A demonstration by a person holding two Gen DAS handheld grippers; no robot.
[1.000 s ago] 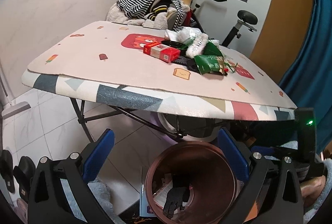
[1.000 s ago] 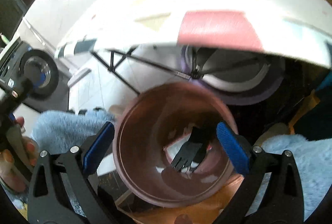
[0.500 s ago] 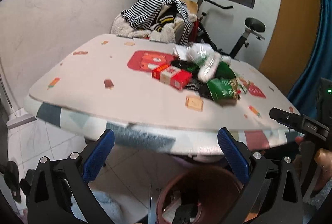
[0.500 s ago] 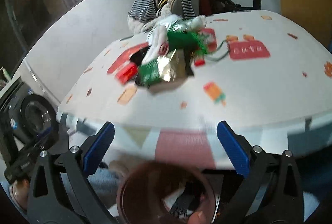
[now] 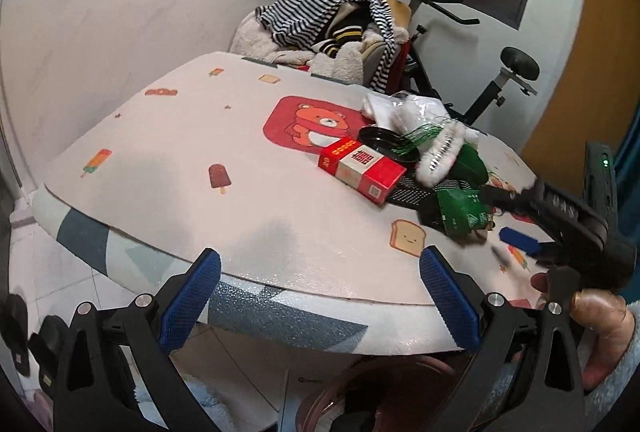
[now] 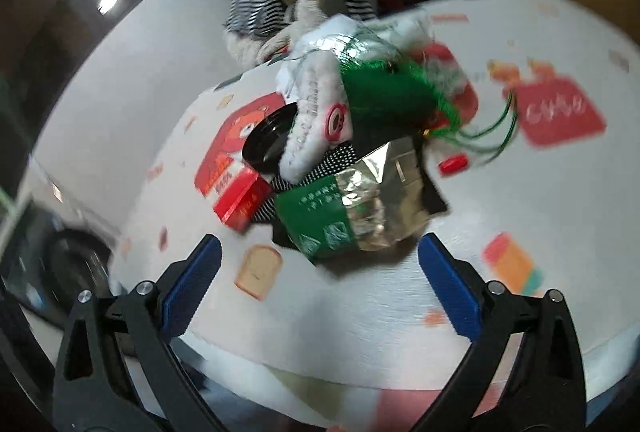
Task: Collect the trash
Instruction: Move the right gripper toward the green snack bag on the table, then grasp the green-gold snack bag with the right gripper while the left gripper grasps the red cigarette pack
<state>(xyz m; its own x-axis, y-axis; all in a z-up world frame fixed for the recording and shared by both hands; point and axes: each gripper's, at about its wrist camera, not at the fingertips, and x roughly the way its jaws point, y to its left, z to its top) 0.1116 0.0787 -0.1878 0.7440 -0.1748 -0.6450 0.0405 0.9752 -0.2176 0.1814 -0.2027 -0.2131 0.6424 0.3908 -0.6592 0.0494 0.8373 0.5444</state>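
Below the table's (image 5: pixel 132 256) near edge, only the rim of a brown round bin (image 5: pixel 384 384) shows; its contents are hidden. On the tabletop the trash lies heaped: a red carton (image 5: pixel 360 168), a black lid (image 5: pixel 384 142), a torn green foil packet (image 6: pixel 344 220), green tinsel (image 6: pixel 392 96). Left gripper (image 5: pixel 320 304) and right gripper (image 6: pixel 320 296) both have jaws wide apart, empty.

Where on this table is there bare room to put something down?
The table's left half is free, from the bear picture out to the near edge. The right side is crowded: red box, black lid, green bag and wrappers piled together.
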